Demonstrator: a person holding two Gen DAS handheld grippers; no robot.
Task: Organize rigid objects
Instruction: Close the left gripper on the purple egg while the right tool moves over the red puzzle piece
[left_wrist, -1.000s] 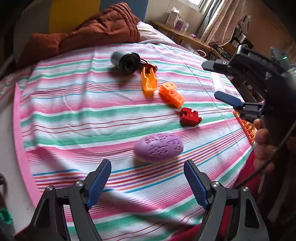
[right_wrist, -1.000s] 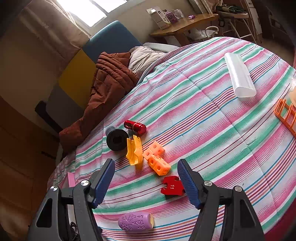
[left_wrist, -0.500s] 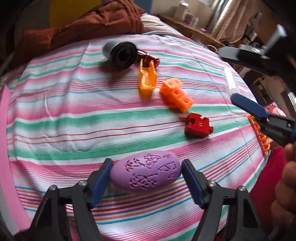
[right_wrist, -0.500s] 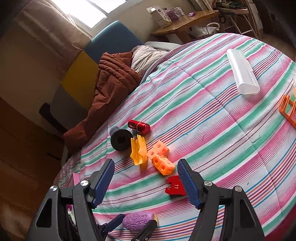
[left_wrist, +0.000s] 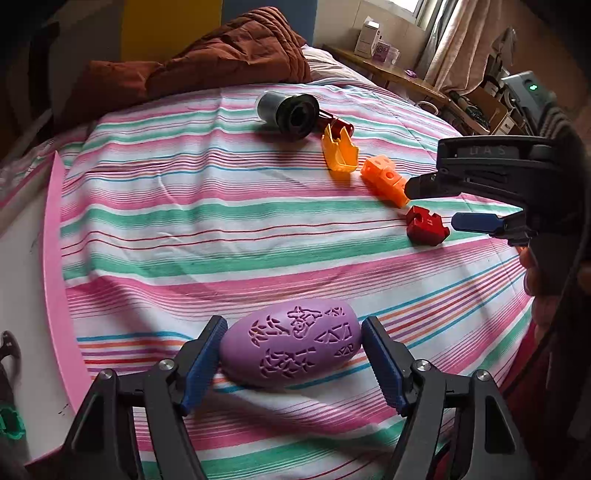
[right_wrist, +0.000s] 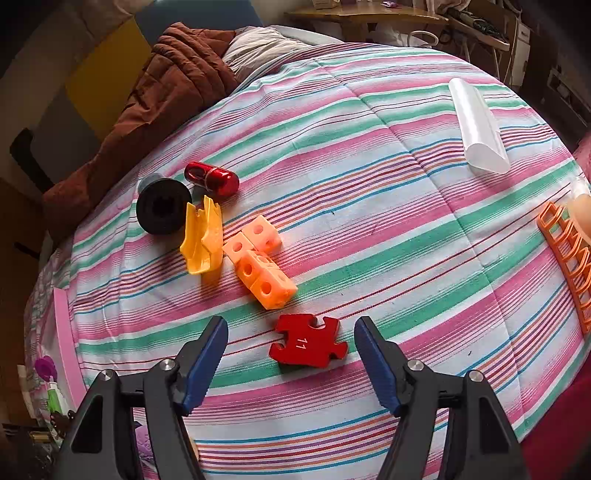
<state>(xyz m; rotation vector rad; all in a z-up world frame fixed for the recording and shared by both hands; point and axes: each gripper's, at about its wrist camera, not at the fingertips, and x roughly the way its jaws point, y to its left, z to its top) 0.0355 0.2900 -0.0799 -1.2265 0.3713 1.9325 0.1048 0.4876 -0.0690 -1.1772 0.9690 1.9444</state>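
A purple egg-shaped piece with cut-out patterns (left_wrist: 291, 343) sits between the blue pads of my left gripper (left_wrist: 291, 354), which is closed on its two ends, just above the striped bedspread (left_wrist: 184, 229). My right gripper (right_wrist: 291, 358) is open and hovers low around a red puzzle-shaped block marked 11 (right_wrist: 308, 341); in the left wrist view the right gripper (left_wrist: 443, 203) is beside that block (left_wrist: 426, 225). Behind lie orange linked cubes (right_wrist: 260, 264), a yellow clip-like piece (right_wrist: 203, 236), a black spool (right_wrist: 162, 210) and a red capsule (right_wrist: 212, 179).
A white translucent tube (right_wrist: 476, 127) lies far right on the bed. An orange rack (right_wrist: 569, 254) sits at the right edge. A brown blanket (right_wrist: 159, 99) is bunched at the head. A pink board (left_wrist: 59, 280) runs along the left edge.
My left gripper advanced to the purple piece and closed on it. My right gripper dropped lower and forward until its jaws straddle the red puzzle block.
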